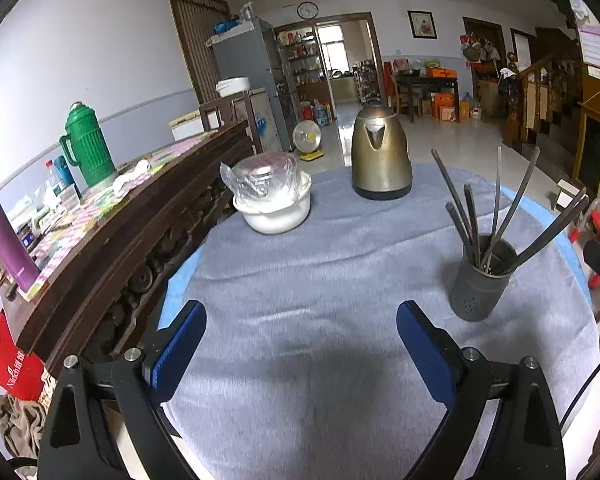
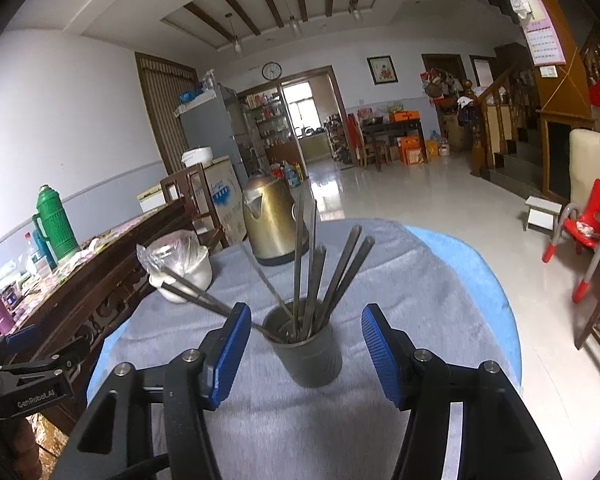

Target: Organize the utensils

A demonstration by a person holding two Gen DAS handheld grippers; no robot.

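Grey holder upright with chopsticks | left tool apart | right tool apart

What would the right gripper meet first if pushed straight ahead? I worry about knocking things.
Likely the grey utensil holder full of chopsticks, centred before the open right gripper; depth is unclear.

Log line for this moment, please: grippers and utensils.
left gripper: open, empty, over cloth | right gripper: open, empty, facing holder | chopsticks: all in holder | loose utensils: none visible
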